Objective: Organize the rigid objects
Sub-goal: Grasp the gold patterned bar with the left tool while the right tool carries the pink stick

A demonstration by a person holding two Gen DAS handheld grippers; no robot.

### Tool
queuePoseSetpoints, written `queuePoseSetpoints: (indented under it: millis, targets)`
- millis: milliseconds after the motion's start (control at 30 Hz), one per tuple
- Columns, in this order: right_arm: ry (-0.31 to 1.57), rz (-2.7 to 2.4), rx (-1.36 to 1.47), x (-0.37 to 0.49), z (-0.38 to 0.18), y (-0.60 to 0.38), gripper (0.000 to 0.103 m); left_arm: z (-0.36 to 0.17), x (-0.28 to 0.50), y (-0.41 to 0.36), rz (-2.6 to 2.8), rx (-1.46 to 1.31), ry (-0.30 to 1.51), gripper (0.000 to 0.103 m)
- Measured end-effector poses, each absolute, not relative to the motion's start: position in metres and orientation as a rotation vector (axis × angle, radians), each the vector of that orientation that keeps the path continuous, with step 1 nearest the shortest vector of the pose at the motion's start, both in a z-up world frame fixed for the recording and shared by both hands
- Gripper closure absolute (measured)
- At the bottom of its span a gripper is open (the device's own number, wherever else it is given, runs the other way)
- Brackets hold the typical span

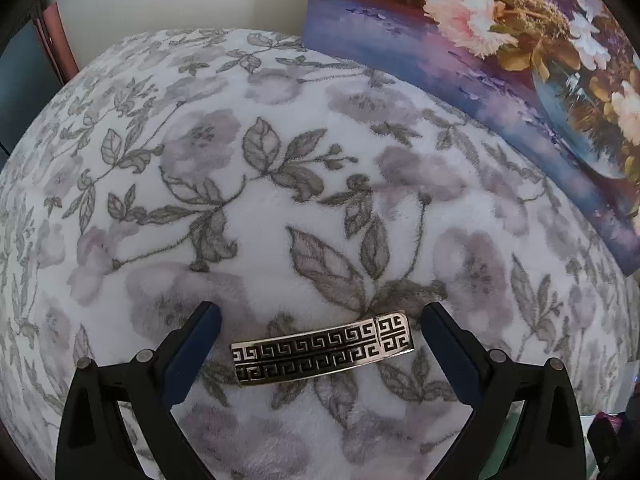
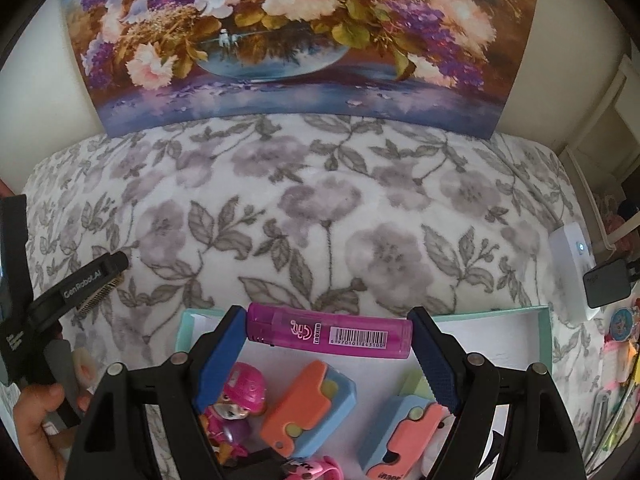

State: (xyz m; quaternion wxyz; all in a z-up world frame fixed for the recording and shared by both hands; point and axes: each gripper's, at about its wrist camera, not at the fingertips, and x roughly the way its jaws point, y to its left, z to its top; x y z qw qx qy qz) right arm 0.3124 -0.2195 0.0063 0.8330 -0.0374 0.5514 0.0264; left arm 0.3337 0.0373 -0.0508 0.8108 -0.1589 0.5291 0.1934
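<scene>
A metal hair clip (image 1: 324, 354) with a black key pattern lies flat on the floral blanket (image 1: 280, 220). My left gripper (image 1: 322, 314) stands open over it, one finger on each side of its ends, neither touching. In the right wrist view my right gripper (image 2: 326, 316) is shut on a pink lighter (image 2: 328, 334), held end to end over a teal-rimmed white tray (image 2: 500, 311). In the tray lie a pink toy figure (image 2: 236, 404), two orange-and-blue blocks (image 2: 308, 408) and a pink strap (image 2: 320, 468). One of the left gripper's fingers (image 2: 90, 276) and the clip (image 2: 100, 296) show at the left.
A flower painting (image 2: 300, 40) leans against the wall behind the blanket. A white device with a lit dot (image 2: 568, 276) and a black box (image 2: 608, 284) sit at the right edge, with small colourful clutter below them. A person's hand (image 2: 36, 420) holds the left gripper.
</scene>
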Motion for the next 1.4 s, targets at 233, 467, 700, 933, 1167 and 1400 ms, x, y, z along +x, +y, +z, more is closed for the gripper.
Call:
queuePoseSetpoints:
  millis: [233,467,700,933,1167,1400]
  targets:
    - [1.179,0.051,-0.056,0.311,0.002,-0.226,0.02,-0.055,0.338,0.029,0.421,-0.327,1.138,0.003]
    - [1.179,0.045,-0.037,0.303,0.006,-0.223,0.02,-0.048,0.319,0.024,0.422,-0.322,1.133,0.019]
    - [1.164,0.043,-0.011,0.285,0.017,-0.216,0.02,-0.034,0.293,0.025,0.391,-0.353,1.144,0.019]
    - [1.147,0.033,0.038,0.258,0.035,-0.212,0.02,0.011,0.26,0.009,0.333,-0.381,1.105,0.019]
    - [1.112,0.005,0.052,0.225,0.054,-0.214,0.02,0.058,0.226,-0.01,0.264,-0.403,1.036,0.019]
    - [1.077,-0.055,0.054,0.184,0.069,-0.23,0.02,0.083,0.187,-0.04,0.189,-0.403,0.99,0.019]
